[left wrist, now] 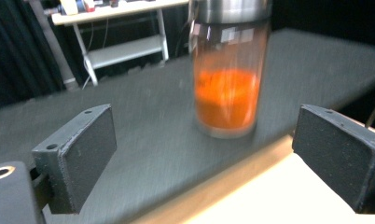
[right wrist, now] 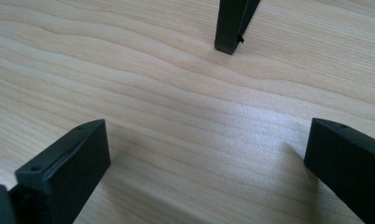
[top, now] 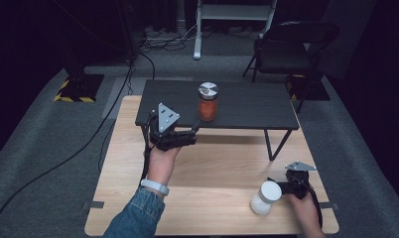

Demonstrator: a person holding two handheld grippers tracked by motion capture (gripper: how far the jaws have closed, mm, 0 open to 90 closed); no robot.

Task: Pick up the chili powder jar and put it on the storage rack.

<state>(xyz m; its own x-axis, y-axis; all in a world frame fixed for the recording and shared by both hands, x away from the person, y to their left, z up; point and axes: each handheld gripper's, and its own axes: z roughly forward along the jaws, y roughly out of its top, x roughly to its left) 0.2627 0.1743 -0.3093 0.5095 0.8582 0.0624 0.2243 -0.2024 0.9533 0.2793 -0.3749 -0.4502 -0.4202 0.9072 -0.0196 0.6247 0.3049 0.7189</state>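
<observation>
A glass jar [top: 207, 105] with orange contents and a metal lid stands on a low black shelf [top: 247, 106] set on the wooden table [top: 212, 168]. My left gripper [top: 191, 131] sits at the shelf's front edge, just left of the jar. In the left gripper view it [left wrist: 206, 135] is open, with the jar [left wrist: 227, 93] ahead of the jaws and not between them. A white bottle [top: 265, 198] stands at the front right of the table. My right gripper [top: 287, 186] rests beside it. The right gripper [right wrist: 209, 149] is open over bare wood.
The shelf's thin black leg [right wrist: 230, 25] stands ahead of the right gripper on the table. Behind the table are a black folding chair [top: 287, 49] and a white desk frame [top: 200, 29]. Cables [top: 113, 104] run across the grey carpet at the left.
</observation>
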